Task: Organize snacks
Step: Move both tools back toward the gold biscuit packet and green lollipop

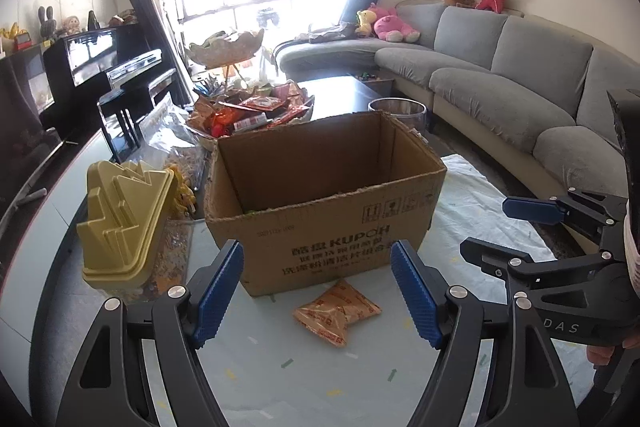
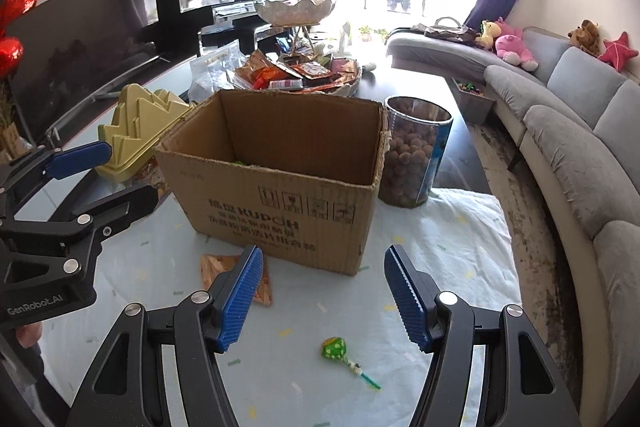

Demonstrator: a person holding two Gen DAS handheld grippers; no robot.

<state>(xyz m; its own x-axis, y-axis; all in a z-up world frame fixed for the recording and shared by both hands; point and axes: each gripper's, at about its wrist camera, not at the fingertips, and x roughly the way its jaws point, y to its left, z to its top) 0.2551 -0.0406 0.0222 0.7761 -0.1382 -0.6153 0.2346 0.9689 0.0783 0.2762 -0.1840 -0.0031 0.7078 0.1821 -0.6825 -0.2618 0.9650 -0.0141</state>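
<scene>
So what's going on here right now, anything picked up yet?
Nothing is held. The left claw and right claw are both open, hovering over the cloth in front of the open cardboard box. An orange snack packet lies loose by the box's front, below the left claw, and a green lollipop lies below the right claw. Neither is in the box yet.
</scene>
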